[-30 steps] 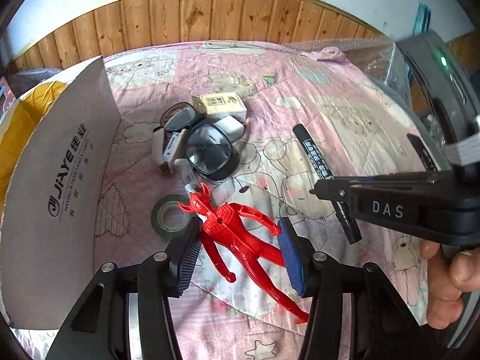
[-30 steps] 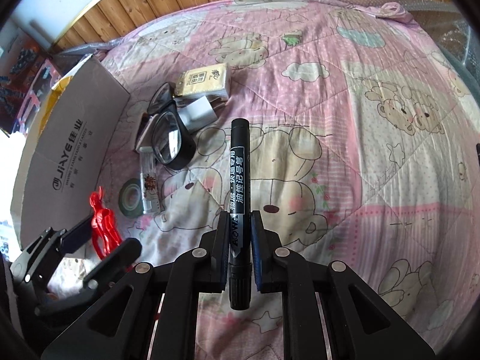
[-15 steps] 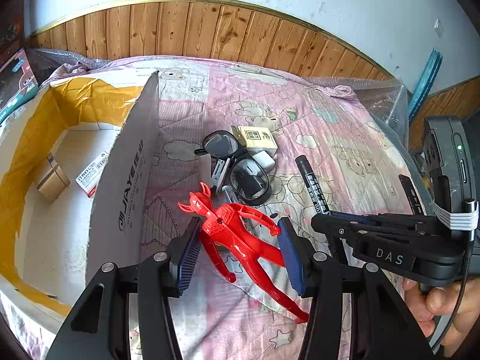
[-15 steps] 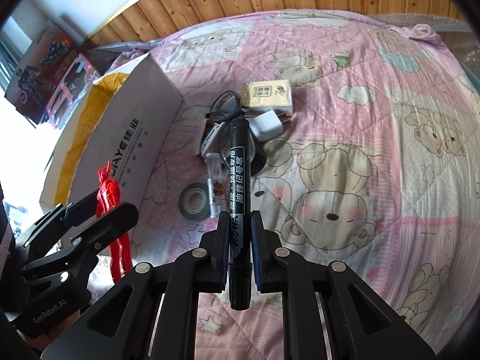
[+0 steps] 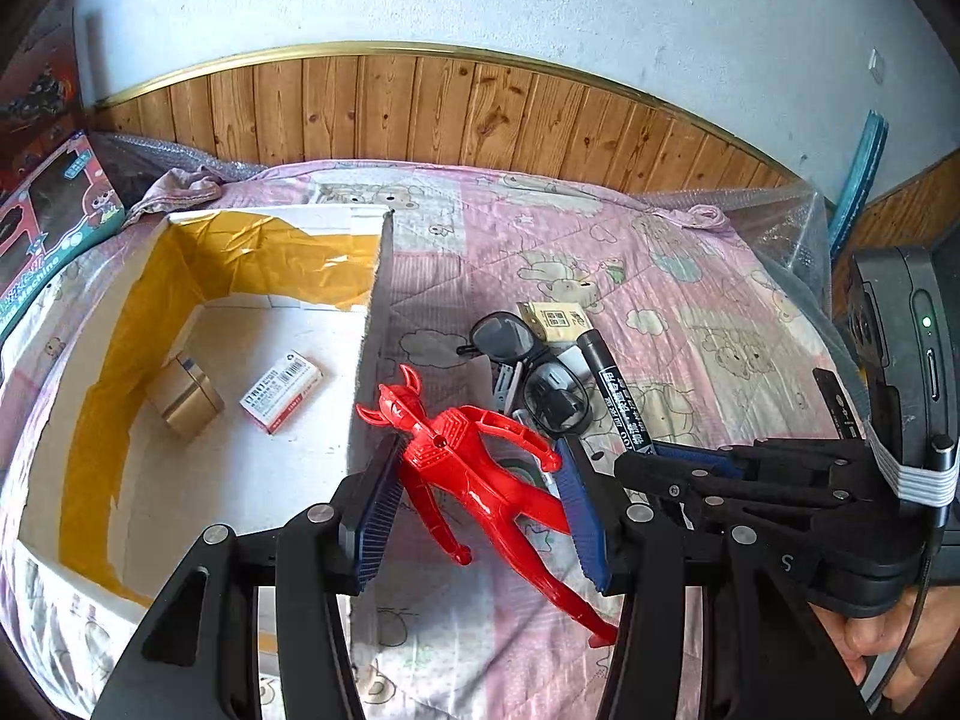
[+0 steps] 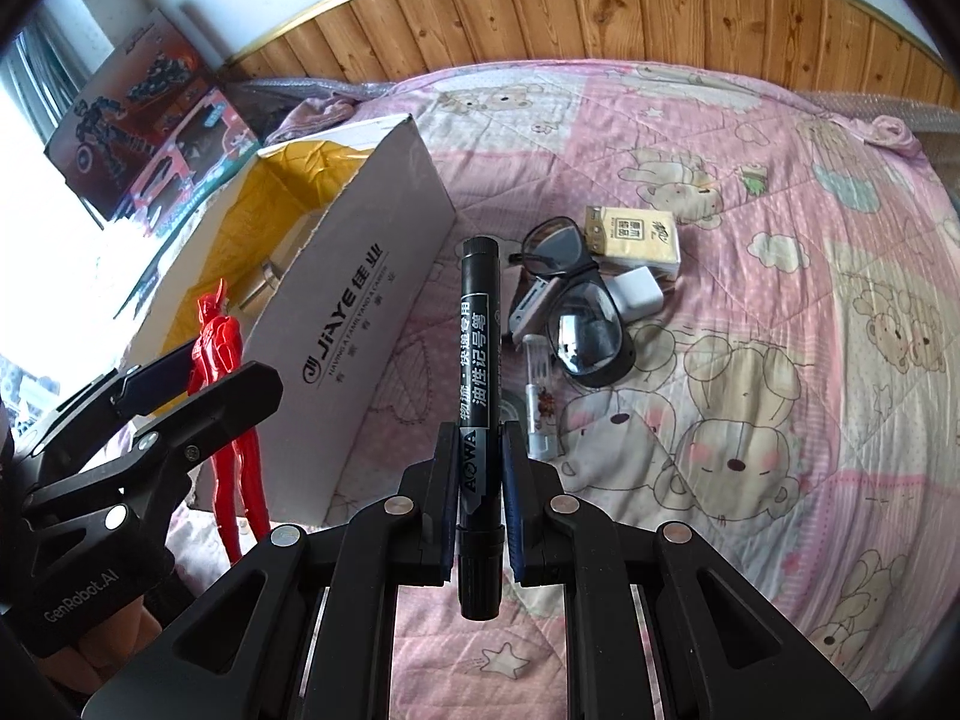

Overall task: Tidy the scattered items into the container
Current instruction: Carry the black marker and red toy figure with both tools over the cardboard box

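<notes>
Left gripper (image 5: 480, 495) clamping red figure (image 5: 474, 480), right gripper (image 6: 480, 480) clamping marker (image 6: 479, 360)

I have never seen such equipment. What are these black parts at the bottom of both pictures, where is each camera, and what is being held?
Each black part is a hand-held gripper with a camera looking along its two fingers. The left hand-held gripper is closed on a red toy figure, beside the open cardboard box. The right hand-held gripper clamps a black marker. On the pink quilt lie glasses, a tissue pack and a white charger. Two small boxes already sit inside the cardboard box.
</notes>
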